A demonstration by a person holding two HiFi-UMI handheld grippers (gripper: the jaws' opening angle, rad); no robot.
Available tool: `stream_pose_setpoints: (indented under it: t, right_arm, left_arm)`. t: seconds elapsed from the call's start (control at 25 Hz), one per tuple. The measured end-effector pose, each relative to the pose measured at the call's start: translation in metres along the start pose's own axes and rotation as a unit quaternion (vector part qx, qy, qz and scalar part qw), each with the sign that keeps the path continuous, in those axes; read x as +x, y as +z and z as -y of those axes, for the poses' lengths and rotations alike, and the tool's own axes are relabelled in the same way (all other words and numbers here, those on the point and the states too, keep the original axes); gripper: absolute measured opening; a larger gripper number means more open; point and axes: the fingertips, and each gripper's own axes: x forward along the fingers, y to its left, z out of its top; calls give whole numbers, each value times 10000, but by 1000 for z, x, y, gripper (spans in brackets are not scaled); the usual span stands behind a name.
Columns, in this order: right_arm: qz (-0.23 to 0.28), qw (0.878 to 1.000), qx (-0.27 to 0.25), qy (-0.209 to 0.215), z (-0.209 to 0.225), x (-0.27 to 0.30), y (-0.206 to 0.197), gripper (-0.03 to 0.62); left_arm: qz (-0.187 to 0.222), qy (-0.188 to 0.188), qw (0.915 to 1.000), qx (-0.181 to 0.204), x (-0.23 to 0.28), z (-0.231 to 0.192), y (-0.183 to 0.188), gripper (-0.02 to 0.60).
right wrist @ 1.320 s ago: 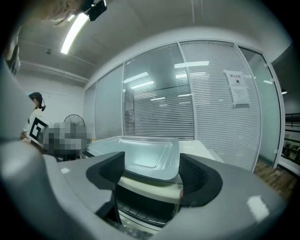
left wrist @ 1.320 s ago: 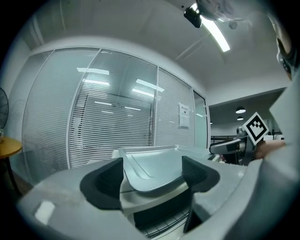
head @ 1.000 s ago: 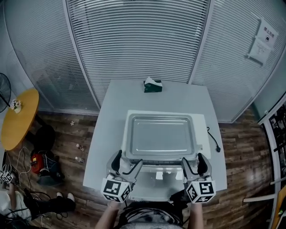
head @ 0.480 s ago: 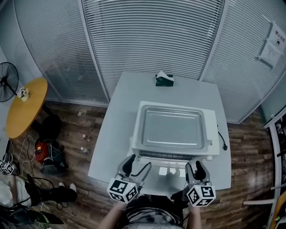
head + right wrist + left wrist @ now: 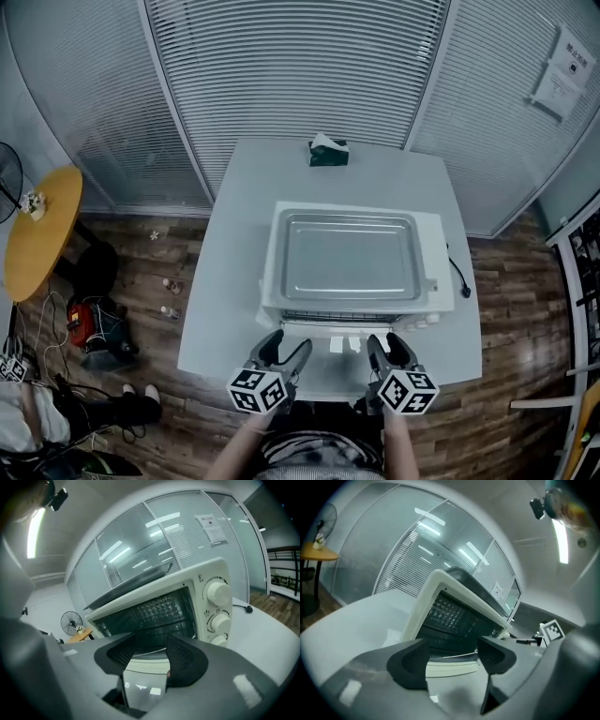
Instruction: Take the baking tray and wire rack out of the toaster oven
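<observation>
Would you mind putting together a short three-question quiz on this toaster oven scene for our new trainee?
1. True or false: the toaster oven has its door shut.
2. The green tissue box stands: A) on top of the oven; B) at the far edge of the table, behind the oven; C) on the floor.
3. How many knobs does the oven's front carry, and on which side as you face it?
Key: 1 false, the door is folded down open; 2 B; 3 three, on the right.
</observation>
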Motion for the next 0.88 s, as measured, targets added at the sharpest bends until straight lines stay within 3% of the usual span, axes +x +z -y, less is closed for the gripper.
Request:
stream_pose_setpoints:
  t: [0.12, 0.2, 0.56, 0.68, 0.8, 0.88]
  right_arm:
    - [-302, 9960, 843, 70, 12, 13, -19, 210]
    - [-508, 9910, 1233, 145, 19, 22, -27, 218]
    - [-1054, 9789, 1747, 113, 38, 57, -48, 230]
    - [-1152, 9670, 2267, 131, 48, 69, -56, 230]
    - [-1179, 9610, 2492, 214, 53, 81, -58, 230]
    - [-1158, 9589, 2576, 274, 55, 90, -56, 230]
  left_arm:
    - [-123, -105, 9960, -874, 14, -13, -21, 334]
    - [-207, -232, 9921, -1218, 24, -16, -33, 334]
    - [-339, -193, 9672, -2511, 54, -35, -67, 334]
    - [-147, -273, 9525, -3028, 67, -40, -68, 334]
    - [-15, -439, 9262, -3744, 82, -43, -69, 331]
    - [196, -535, 9132, -4034, 91, -47, -66, 250]
